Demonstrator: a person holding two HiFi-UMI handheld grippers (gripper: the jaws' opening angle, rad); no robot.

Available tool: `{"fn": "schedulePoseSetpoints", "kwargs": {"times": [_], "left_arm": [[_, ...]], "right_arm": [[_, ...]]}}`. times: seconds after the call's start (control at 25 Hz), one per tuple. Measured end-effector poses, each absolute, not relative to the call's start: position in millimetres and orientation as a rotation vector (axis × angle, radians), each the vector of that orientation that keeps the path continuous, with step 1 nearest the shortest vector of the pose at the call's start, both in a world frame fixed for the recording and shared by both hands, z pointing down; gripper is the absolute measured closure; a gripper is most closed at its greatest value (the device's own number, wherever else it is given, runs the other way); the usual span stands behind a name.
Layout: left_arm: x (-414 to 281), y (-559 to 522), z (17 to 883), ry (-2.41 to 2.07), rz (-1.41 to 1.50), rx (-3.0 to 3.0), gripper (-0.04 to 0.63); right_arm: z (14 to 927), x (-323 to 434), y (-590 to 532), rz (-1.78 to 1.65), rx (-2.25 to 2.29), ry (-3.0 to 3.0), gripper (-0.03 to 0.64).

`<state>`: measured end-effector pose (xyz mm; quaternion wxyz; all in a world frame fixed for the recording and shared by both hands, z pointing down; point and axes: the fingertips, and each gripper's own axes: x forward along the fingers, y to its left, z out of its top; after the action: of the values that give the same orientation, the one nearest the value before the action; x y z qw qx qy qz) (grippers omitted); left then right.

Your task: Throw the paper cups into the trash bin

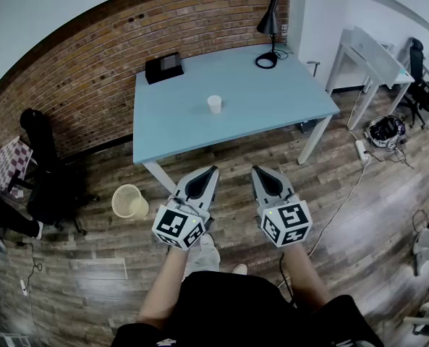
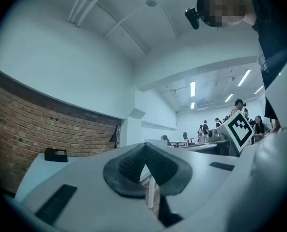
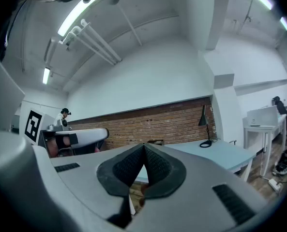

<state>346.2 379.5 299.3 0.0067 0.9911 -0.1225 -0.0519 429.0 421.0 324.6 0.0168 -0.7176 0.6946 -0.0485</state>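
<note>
A single white paper cup stands upright near the middle of the light blue table. On the wooden floor left of the table's front leg sits a pale yellow mesh trash bin. My left gripper and right gripper hang side by side in front of the table's near edge, well short of the cup. Both are shut with nothing between the pads. In the left gripper view the pads meet at the tips; the right gripper view shows its pads closed the same way.
A black box and a black desk lamp stand at the table's far side by the brick wall. A black chair sits left of the bin. White desks, a bag and cables lie to the right.
</note>
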Motion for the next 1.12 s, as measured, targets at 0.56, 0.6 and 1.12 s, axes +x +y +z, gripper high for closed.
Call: {"fn": "schedulePoseSetpoints", "kwargs": {"times": [0.56,0.6,1.12], "left_arm": [[359,327,301,-0.381,-0.201,3.05,0.591],[359,321,300,-0.385,-0.208,3.045,0.591],[378,237,298,-0.34,-0.209,3.029,0.591]], "right_arm": [[333,438,369,-0.199,-2.213,2.212,0.612],[334,439,364,-0.206,-2.214,2.212,0.612],[340,451,277,-0.178,-2.324,2.252,0.612]]}}
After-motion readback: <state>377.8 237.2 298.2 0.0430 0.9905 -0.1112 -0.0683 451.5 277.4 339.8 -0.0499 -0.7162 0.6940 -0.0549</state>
